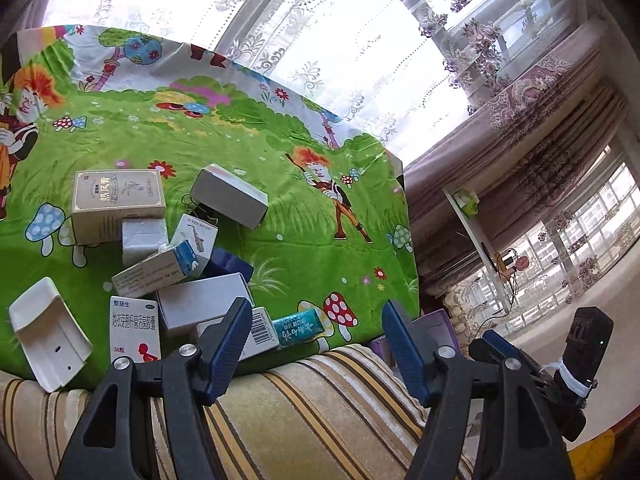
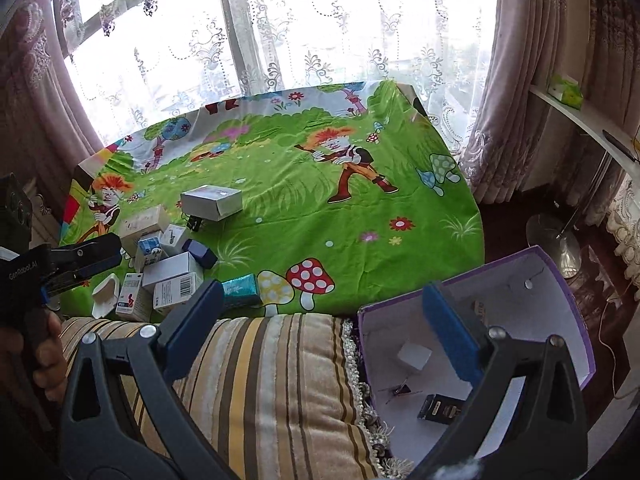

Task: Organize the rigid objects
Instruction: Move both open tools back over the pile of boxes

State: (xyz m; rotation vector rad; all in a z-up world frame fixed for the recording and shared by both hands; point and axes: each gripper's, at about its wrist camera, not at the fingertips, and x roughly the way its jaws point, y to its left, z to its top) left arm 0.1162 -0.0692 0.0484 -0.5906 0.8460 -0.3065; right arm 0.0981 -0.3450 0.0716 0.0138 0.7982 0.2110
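Several small cartons lie heaped on the green cartoon cloth [image 1: 280, 152]: a beige box [image 1: 118, 200], a grey-white box [image 1: 230, 196], a white medicine box [image 1: 134, 330] and a teal box [image 1: 298, 326]. My left gripper [image 1: 316, 344] stands open over the striped cushion [image 1: 320, 408], just short of the heap, with nothing between its fingers. My right gripper [image 2: 324, 320] is open wide and empty, above the cushion and the purple box [image 2: 560, 280]. That box holds a small white carton [image 2: 414, 354], a black carton [image 2: 440, 408] and a clip.
A white plastic holder [image 1: 44, 332] lies at the heap's left edge. A person's hand [image 2: 44, 356] grips the left gripper's handle at the left of the right wrist view. Lace curtains and windows stand behind the table; a shelf [image 2: 580, 120] is at the right.
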